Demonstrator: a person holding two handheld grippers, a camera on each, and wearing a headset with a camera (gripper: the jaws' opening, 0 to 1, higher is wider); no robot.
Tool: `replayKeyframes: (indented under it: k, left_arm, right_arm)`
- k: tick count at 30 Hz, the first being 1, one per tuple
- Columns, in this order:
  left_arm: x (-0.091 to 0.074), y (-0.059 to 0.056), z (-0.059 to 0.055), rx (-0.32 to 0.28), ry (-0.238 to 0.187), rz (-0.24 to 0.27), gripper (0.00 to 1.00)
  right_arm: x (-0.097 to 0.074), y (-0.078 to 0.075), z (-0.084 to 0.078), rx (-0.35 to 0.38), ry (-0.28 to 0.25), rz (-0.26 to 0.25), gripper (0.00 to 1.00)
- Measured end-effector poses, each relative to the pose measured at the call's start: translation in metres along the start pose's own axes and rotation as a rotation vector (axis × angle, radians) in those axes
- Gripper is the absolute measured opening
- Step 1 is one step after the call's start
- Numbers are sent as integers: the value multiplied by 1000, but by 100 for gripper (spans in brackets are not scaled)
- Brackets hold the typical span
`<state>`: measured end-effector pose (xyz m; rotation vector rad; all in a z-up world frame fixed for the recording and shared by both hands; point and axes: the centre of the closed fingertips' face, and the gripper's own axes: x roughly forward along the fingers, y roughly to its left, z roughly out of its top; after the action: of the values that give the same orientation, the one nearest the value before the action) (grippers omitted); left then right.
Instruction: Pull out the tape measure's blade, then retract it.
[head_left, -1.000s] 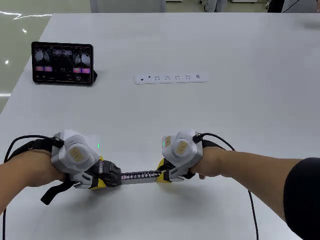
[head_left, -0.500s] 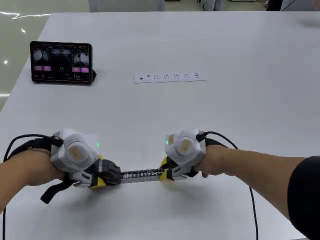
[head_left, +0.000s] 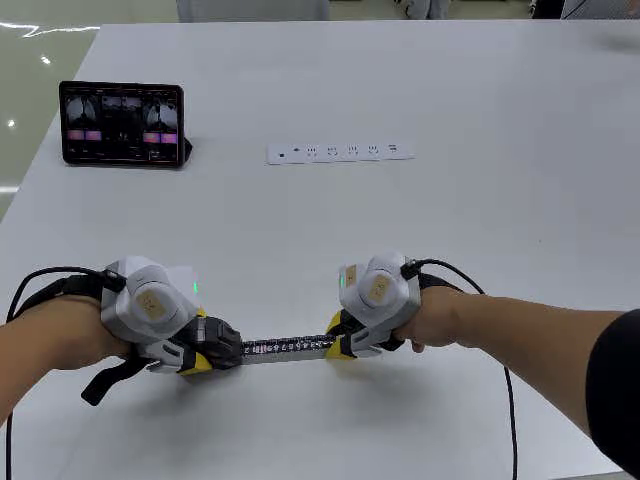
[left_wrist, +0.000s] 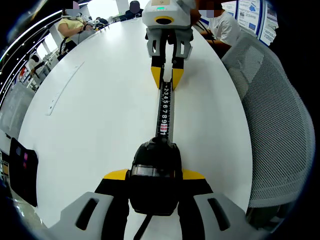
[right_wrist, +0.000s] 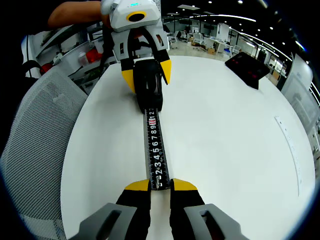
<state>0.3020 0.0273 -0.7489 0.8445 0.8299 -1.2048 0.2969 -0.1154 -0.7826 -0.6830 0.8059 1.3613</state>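
Note:
A black tape measure case (head_left: 222, 346) (left_wrist: 156, 170) (right_wrist: 148, 82) lies low over the white table, held between the yellow-tipped jaws of my left gripper (head_left: 197, 349) (left_wrist: 156, 174) (right_wrist: 147, 69), which is shut on it. Its numbered blade (head_left: 288, 347) (left_wrist: 165, 107) (right_wrist: 154, 150) runs out to the right. My right gripper (head_left: 336, 343) (right_wrist: 159, 184) (left_wrist: 167, 78) is shut on the blade's end. The blade shows numbers up to about twelve.
A tablet (head_left: 122, 124) with a lit screen stands at the far left of the table (head_left: 480, 180). A white power strip (head_left: 340, 152) lies in the middle, farther back. A mesh chair (left_wrist: 280, 110) stands by the table edge. Cables trail from both grippers.
My right gripper has moved to the right, drawing the blade a little farther out of the case. The left gripper has stayed in place.

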Motion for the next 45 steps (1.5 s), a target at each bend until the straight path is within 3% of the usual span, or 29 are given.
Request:
replayKeyframes:
  k: [45]
  left_arm:
    - [1, 3, 0, -1, -7, 3, 33]
  right_arm:
    - [-16, -3, -19, 24, 20, -5, 10]
